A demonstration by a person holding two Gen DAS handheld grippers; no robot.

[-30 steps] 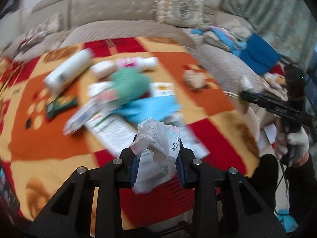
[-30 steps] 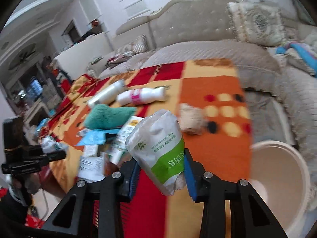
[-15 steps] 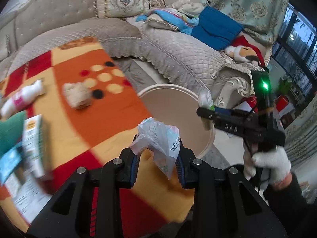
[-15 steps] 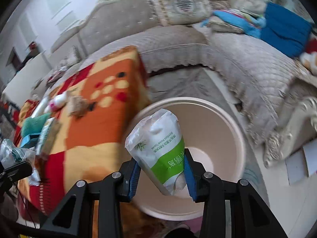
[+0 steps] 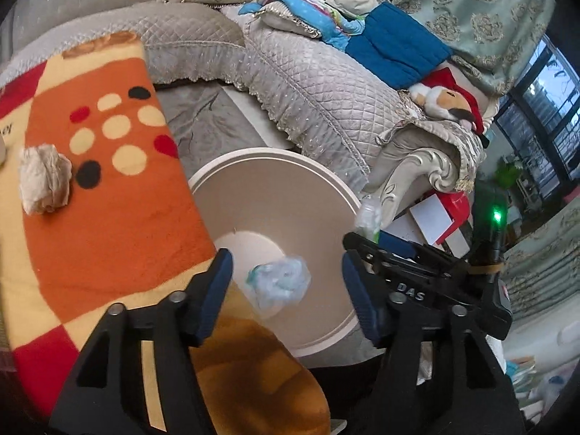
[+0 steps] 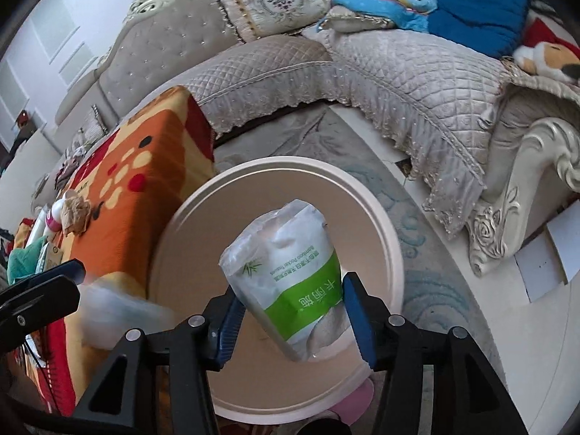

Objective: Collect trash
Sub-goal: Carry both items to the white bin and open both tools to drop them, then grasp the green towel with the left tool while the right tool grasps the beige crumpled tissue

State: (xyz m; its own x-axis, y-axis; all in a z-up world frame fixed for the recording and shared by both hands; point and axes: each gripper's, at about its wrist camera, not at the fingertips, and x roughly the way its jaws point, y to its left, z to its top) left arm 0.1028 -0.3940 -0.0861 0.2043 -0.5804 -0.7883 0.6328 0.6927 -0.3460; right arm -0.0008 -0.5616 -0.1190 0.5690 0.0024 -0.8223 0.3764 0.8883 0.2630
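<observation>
Left gripper [image 5: 286, 282]: now spread; my crumpled clear plastic bag [image 5: 279, 284] dropped, centre frame, into round beige bin [image 5: 337, 195].
Right gripper [image 6: 288, 311]: spread; white-green tissue pack [image 6: 290, 279] apparently falling binward.

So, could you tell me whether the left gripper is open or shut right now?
Open. The left gripper has its blue pads spread wide with nothing between them, and the crumpled plastic bag is down inside the round bin beneath.
</observation>
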